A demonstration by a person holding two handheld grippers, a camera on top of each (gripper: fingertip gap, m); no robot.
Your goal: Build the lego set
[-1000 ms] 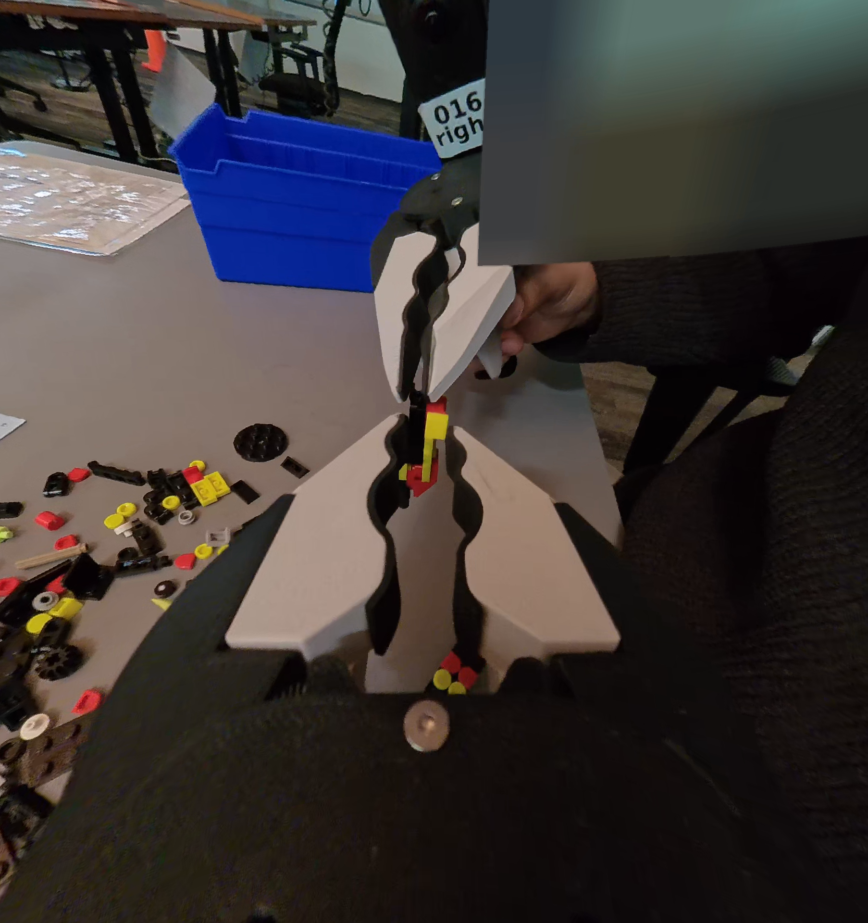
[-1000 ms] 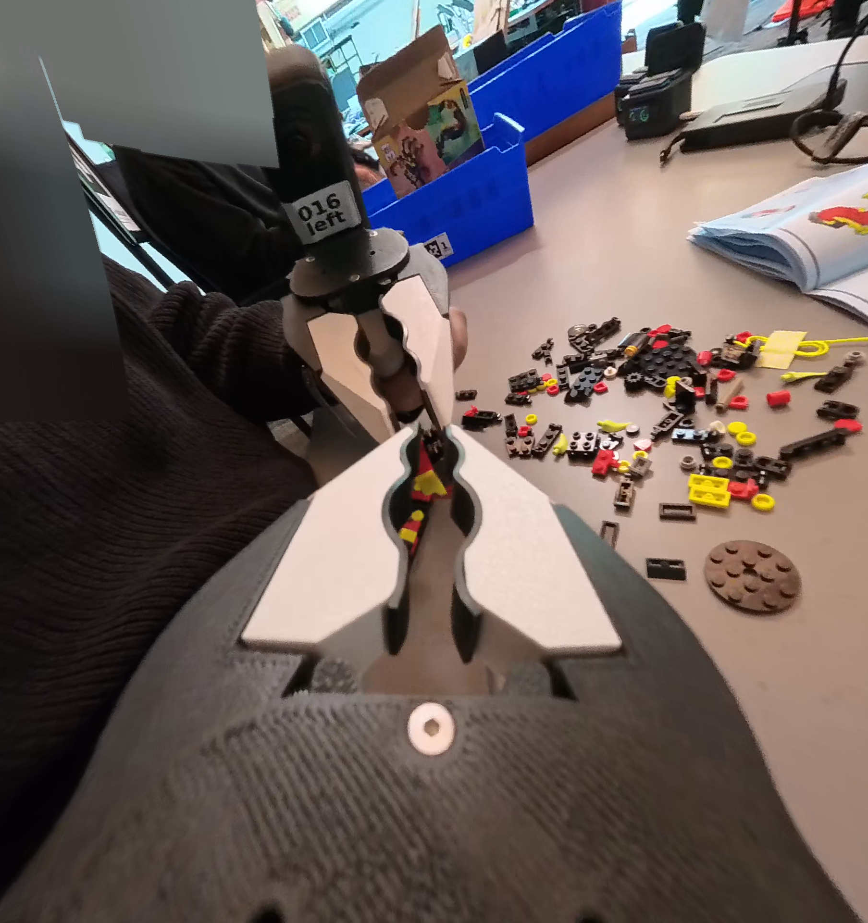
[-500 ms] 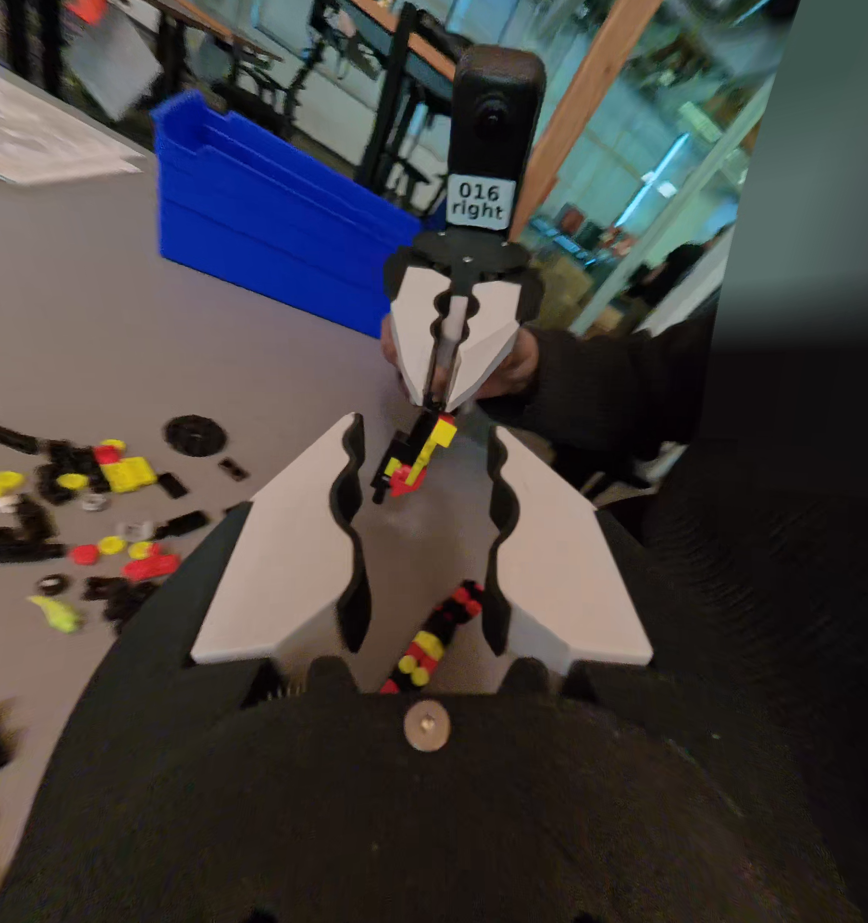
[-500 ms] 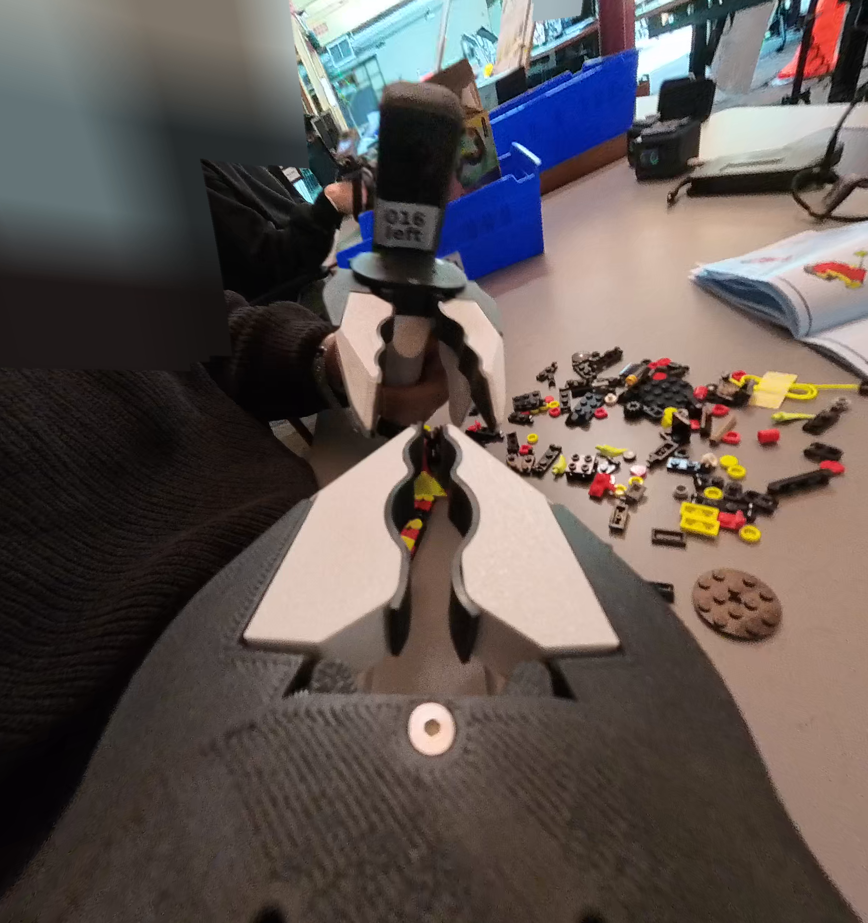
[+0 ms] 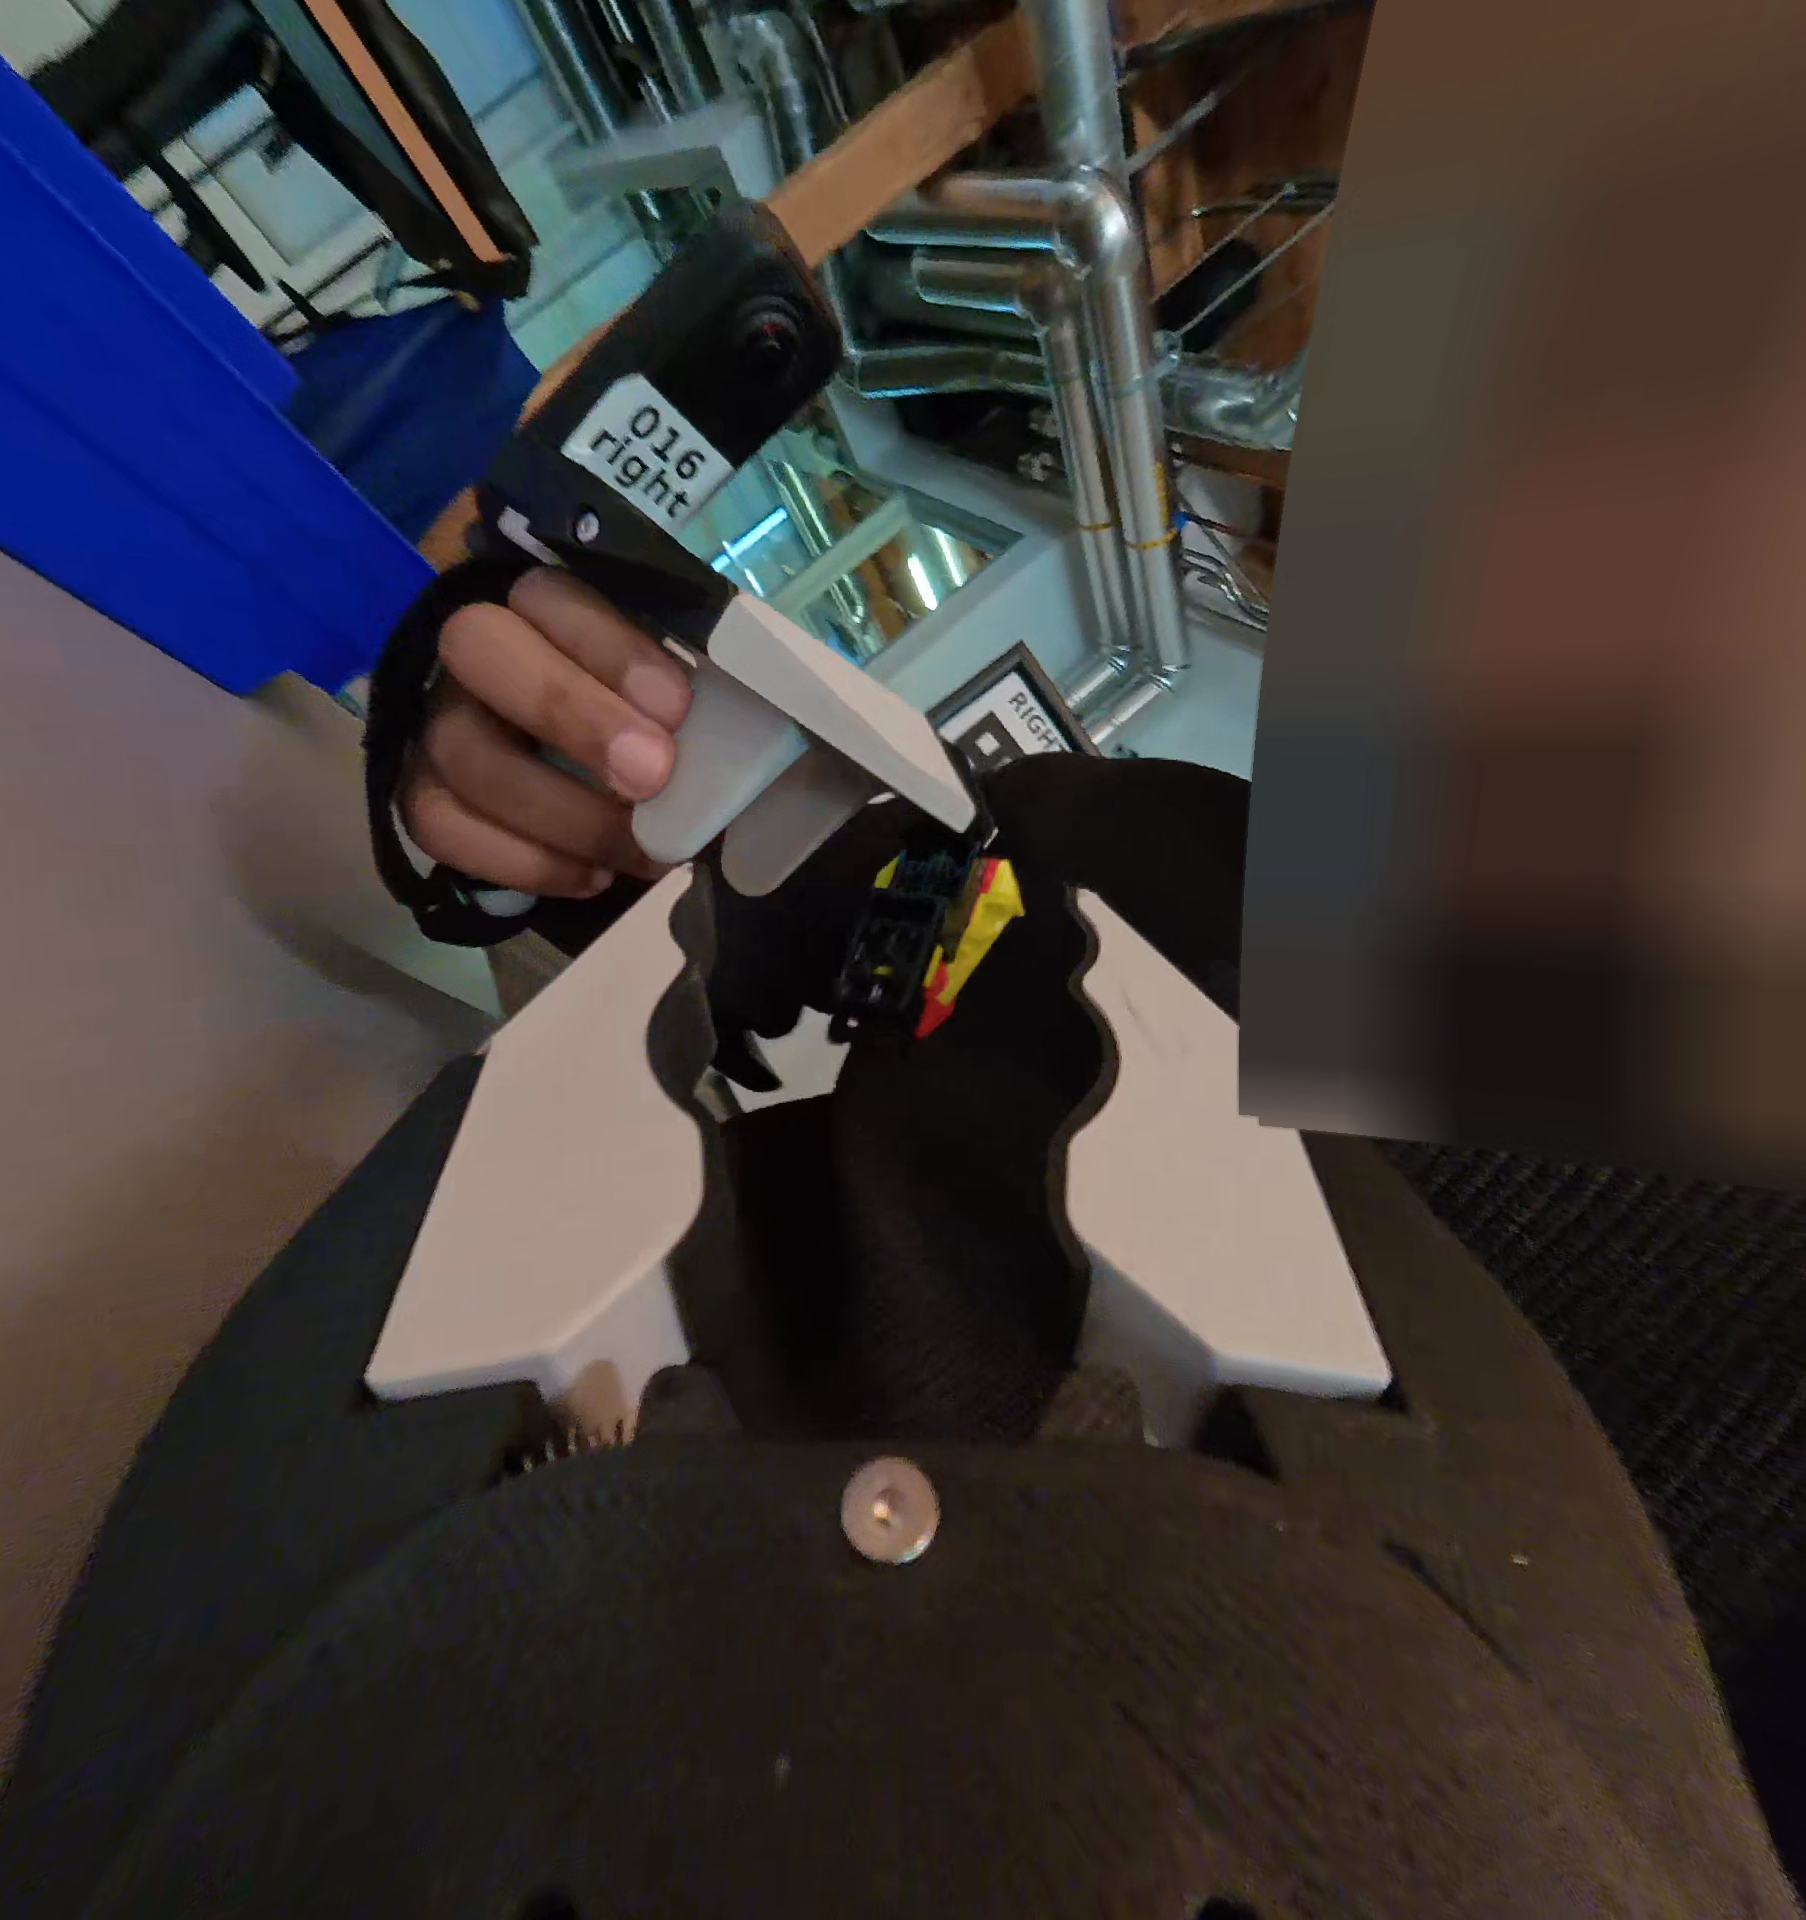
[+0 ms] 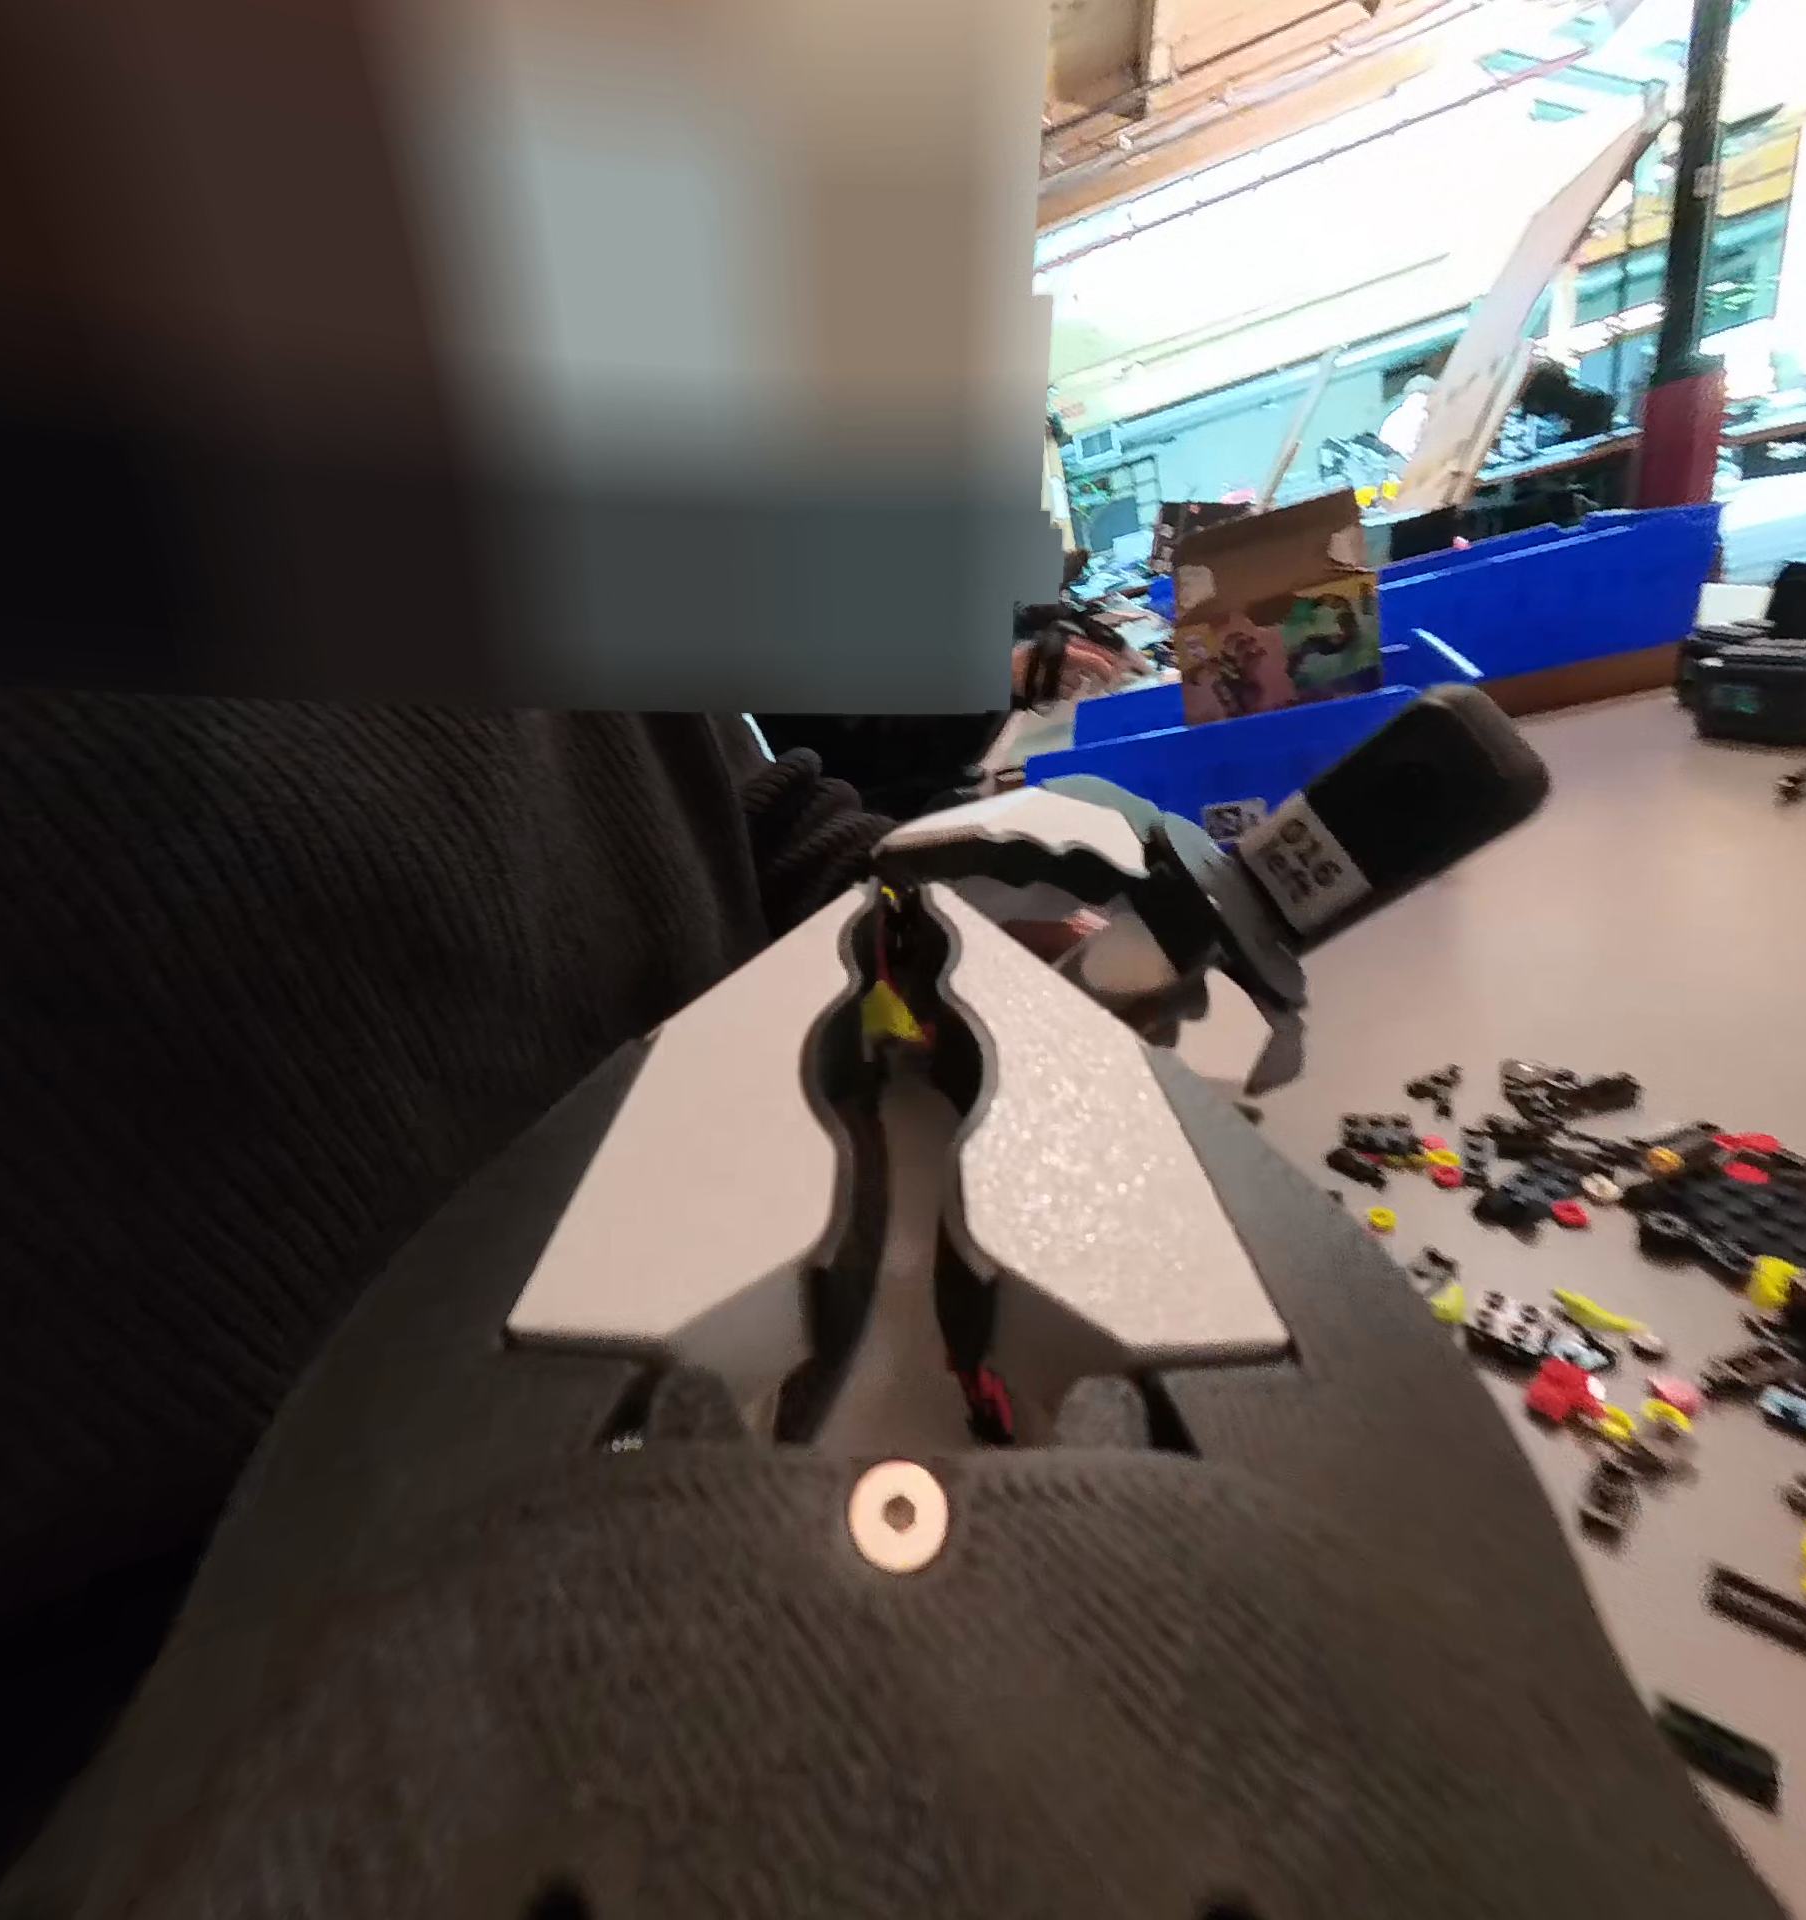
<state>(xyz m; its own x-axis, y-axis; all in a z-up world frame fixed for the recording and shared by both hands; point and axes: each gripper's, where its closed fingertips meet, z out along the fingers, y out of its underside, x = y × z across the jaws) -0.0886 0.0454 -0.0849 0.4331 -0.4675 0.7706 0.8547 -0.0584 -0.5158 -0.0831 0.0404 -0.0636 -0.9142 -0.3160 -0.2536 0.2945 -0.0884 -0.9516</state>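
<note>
A small black, yellow and red lego assembly (image 5: pixel 930 935) hangs from my right gripper (image 5: pixel 966 826), which reaches in from the upper left with a hand on its grip. My left gripper (image 5: pixel 883 899) is open and empty, with its two fingers standing apart on either side of the assembly without touching it. In the right wrist view my right gripper (image 6: pixel 894 894) is shut on the assembly (image 6: pixel 888 1013). One of the left gripper's fingers (image 6: pixel 1003 831) lies sideways just beyond its tip. Both grippers are held up off the table.
Several loose black, red and yellow lego pieces (image 6: pixel 1605 1247) lie on the grey table (image 6: pixel 1501 987) to the right. Blue bins (image 6: pixel 1553 613) (image 5: pixel 99 416) and a cardboard box (image 6: pixel 1273 613) stand farther back. A person's dark sleeve (image 6: pixel 307 1039) fills the left. My left and right fingertips are right by each other.
My left gripper has opened and let go of the assembly, then spread wider. The right gripper keeps hold of it. Both grippers have tilted up and away from the table.
</note>
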